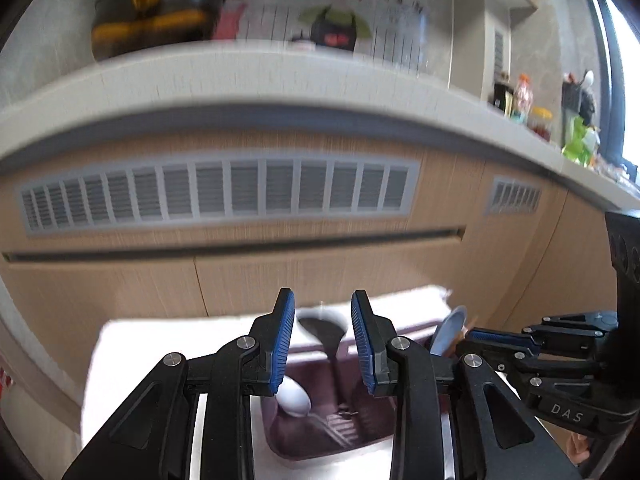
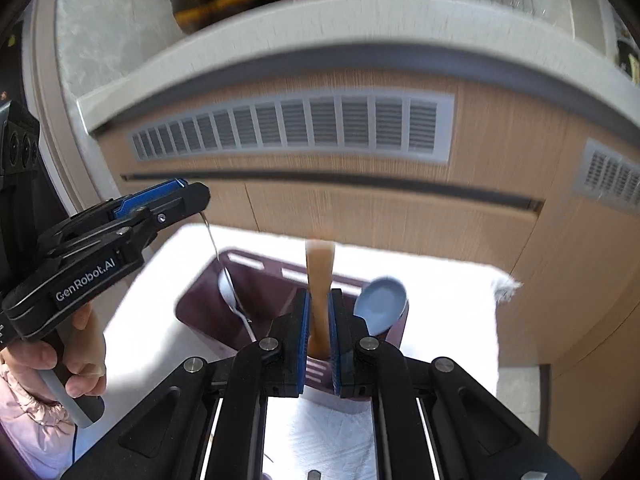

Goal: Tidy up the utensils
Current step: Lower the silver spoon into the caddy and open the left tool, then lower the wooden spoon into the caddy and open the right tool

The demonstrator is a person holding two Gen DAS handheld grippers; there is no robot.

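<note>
utensil caddy [image 2: 248, 280]: maroon plastic, rigid, light, tippy, stood on white towel [image 2: 440, 292] | wooden utensil [image 2: 319, 280]: handle stiff, light, pinched mid-shaft by right gripper [image 2: 319, 344], end down in caddy | blue spoon [image 2: 380, 304] and white spoon [image 2: 226, 292]: smooth, slippery, propped in caddy | left gripper [image 1: 323, 344]: jaws spread, nothing seen held

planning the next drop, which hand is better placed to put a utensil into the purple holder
Right. The right gripper is clamped on the upright brown wooden handle, directly over the dark purple plastic utensil holder. The left gripper holds nothing between its parted blue pads.
</note>
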